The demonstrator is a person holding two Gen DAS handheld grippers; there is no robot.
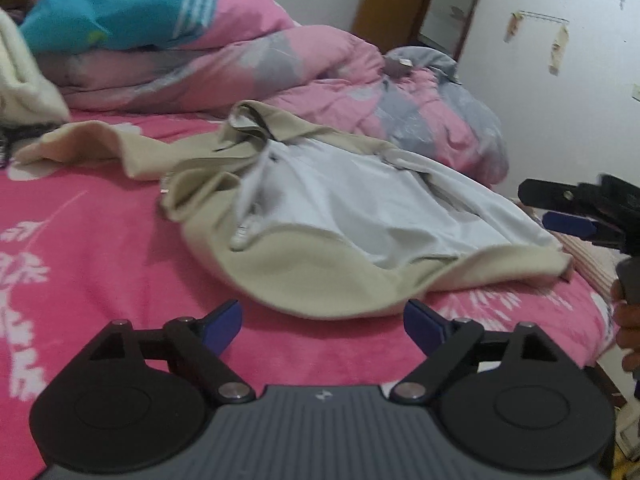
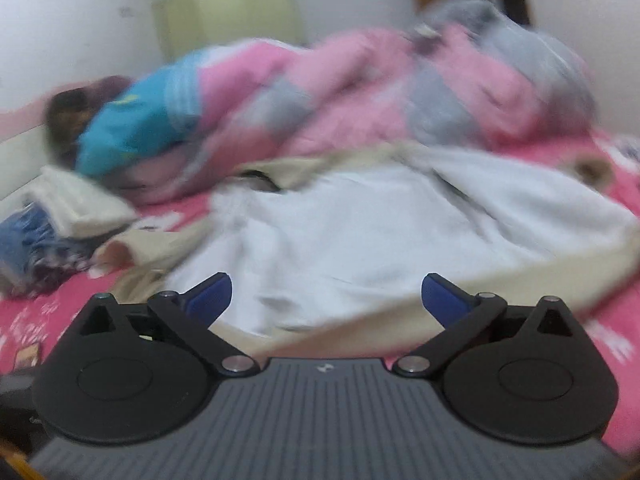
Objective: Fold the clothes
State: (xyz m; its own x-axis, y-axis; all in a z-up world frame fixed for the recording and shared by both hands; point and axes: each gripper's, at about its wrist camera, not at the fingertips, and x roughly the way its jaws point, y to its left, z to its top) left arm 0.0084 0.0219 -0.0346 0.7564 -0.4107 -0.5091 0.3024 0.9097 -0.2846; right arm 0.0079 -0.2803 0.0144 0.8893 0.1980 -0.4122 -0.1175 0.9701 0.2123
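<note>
- The beige jacket (image 1: pixel 320 216) is lying open (white lining up) in the middle of the pink bed (image 1: pixel 80 216).
- The left gripper (image 1: pixel 323 324) and right gripper (image 2: pixel 326 298) are both spreading wide, holding nothing.
- Grabbing the hem corners evenly is probably helping most.
- The bed's near edge is staying free; the quilt (image 1: pixel 320 64) is crowding the far side.

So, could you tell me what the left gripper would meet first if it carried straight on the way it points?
Probably the beige jacket: the open left gripper points slightly downward at its near hem, with only pink bedsheet between. Depth is uncertain.
</note>
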